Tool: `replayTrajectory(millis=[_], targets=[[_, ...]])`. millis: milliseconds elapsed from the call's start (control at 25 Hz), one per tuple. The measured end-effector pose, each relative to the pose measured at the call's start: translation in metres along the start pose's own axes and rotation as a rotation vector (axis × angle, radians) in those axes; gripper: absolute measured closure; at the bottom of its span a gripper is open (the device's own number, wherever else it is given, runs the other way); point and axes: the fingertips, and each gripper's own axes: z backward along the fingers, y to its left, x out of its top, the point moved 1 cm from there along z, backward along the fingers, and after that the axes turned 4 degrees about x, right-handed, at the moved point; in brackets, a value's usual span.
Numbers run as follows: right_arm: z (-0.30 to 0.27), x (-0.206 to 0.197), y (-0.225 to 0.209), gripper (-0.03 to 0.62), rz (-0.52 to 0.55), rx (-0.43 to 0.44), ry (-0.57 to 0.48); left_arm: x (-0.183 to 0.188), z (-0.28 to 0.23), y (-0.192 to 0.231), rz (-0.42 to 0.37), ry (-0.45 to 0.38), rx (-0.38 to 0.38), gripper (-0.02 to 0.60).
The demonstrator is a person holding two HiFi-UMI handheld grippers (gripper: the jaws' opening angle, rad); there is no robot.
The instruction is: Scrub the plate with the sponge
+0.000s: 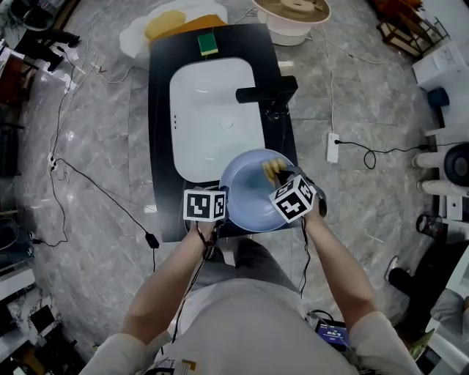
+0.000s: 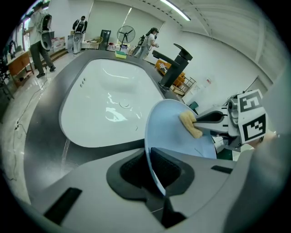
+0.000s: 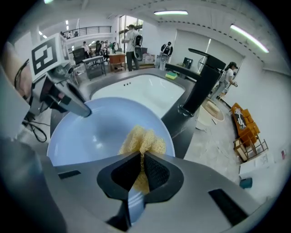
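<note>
With the left claw (image 2: pixel 153 169) clamped on the plate (image 2: pixel 170 136) at its near rim, the right claw (image 3: pixel 141 169), pinched tight on the sponge (image 3: pixel 144 140), presses it against the plate's face near the far rim.

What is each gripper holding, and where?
The left gripper pinches the plate by its near rim; the right gripper squeezes the sponge by its near end.

grey marble floor (image 1: pixel 102 110) | black counter (image 1: pixel 157 146), white basin (image 1: pixel 212 117), black tap (image 1: pixel 265 93) | ceiling strip lights (image 3: pixel 170 12)
</note>
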Motion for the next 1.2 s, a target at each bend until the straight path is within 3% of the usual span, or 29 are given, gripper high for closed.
replayTrajectory(millis=[200,360,520,720,880,1040,1200], targets=[[0.018,-0.038,0.025,0.549,0.025,0.063,0.094,0.003,0.0,0.001,0.043,-0.015,0.003,0.535],[0.027,-0.053,0.07,0.549,0.038,0.186,0.115,0.004,0.0,0.001,0.074,-0.024,0.007,0.538],[0.027,-0.047,0.126,0.549,0.048,0.328,0.085,0.005,0.0,0.001,0.086,-0.024,0.003,0.54],[0.015,-0.017,0.169,0.549,0.099,0.397,0.024,0.004,-0.001,0.0,0.103,-0.011,0.002,0.54],[-0.001,0.007,0.169,0.549,0.111,0.409,0.008,0.0,0.0,0.0,0.095,0.0,-0.005,0.54],[-0.009,0.028,0.133,0.549,0.072,0.358,0.002,-0.004,0.003,-0.001,0.101,0.013,-0.046,0.546],[-0.017,0.04,0.112,0.545,0.071,0.365,0.02,-0.007,0.005,0.005,0.113,0.01,-0.057,0.549]])
